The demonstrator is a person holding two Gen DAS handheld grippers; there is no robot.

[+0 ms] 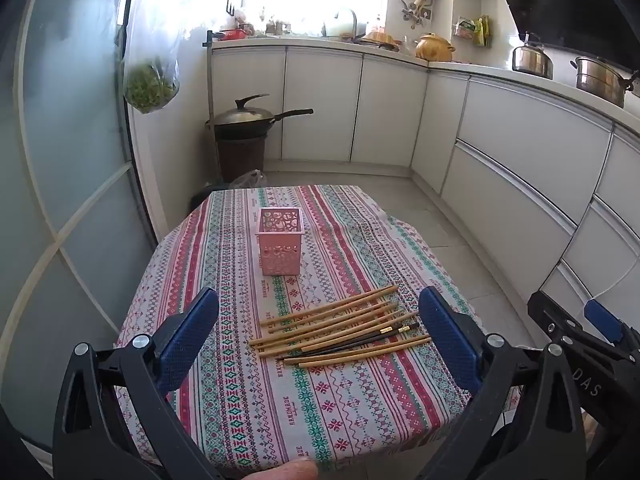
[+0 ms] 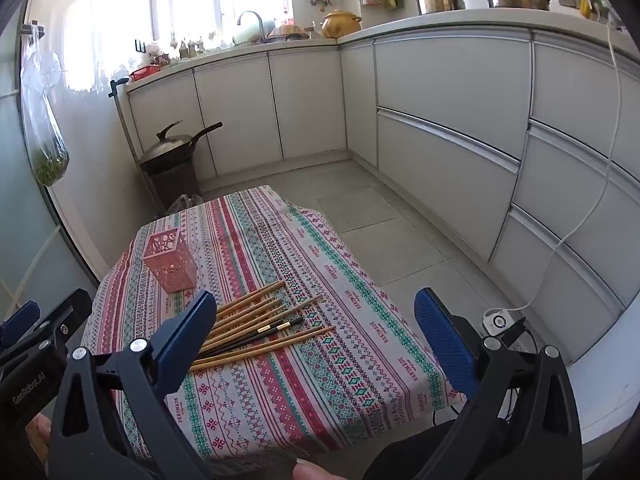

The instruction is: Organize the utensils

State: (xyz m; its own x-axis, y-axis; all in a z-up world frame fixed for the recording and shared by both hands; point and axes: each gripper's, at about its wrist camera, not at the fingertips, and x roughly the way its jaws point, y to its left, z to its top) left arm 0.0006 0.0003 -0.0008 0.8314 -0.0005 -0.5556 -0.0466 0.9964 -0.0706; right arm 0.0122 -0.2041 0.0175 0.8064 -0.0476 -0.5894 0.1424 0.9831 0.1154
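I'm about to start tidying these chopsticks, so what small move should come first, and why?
Probably lower the right claw onto the chopsticks and close on one. Both claws are open and empty, the left claw included. The sticks all lie loose on the tablecloth, and the pink holder behind them holds none.

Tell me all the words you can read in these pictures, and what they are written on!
"GenRobot.AI": on the side of the left tool, seen from the right wrist.
"DAS": on the side of the right tool, seen from the left wrist; the rest is cut off.
"HANDMADE": printed again and again on the tablecloth, some copies upside down.
Packets on the far wall: too small to read.
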